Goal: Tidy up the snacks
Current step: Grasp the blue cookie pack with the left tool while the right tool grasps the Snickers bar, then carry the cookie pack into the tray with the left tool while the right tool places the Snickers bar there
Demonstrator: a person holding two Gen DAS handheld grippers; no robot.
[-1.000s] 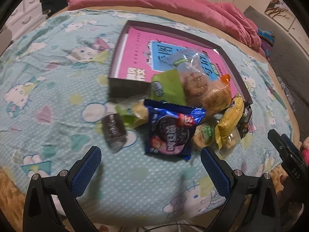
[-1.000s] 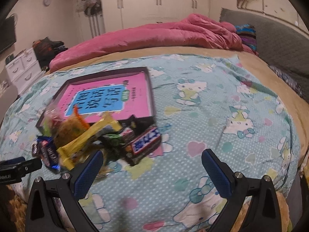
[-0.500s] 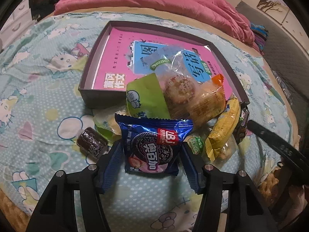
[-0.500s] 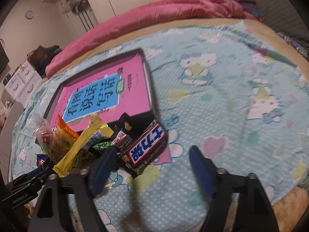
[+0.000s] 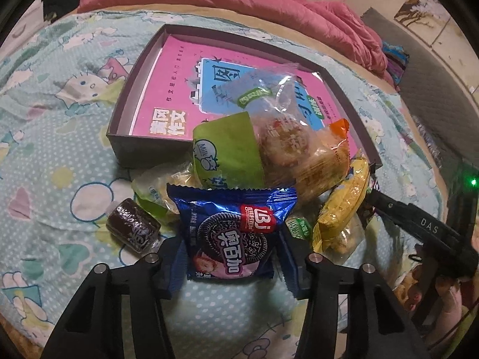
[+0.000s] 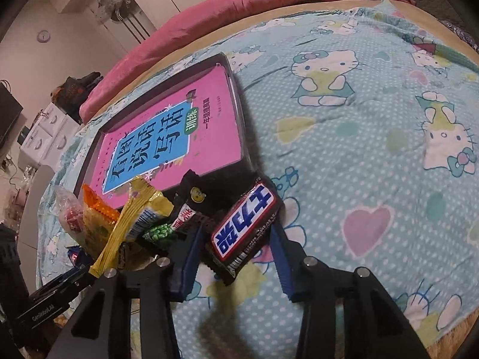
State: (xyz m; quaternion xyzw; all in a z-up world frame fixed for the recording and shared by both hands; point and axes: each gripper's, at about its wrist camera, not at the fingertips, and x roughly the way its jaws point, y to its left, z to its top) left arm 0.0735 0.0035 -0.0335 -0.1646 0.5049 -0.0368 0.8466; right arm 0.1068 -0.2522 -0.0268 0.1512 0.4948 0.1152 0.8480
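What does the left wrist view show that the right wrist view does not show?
Only the left wrist view shows the left gripper with its jaws around the blue cookie pack, plus the small dark cake and green milk packet. Only the right wrist view shows the right gripper around the Snickers bar. Both show the dark box with the pink book, the yellow packet and the bedsheet.

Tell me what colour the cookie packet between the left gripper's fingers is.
Shiny blue cookie packet, with a dark cookie picture; clearest in the left wrist view.
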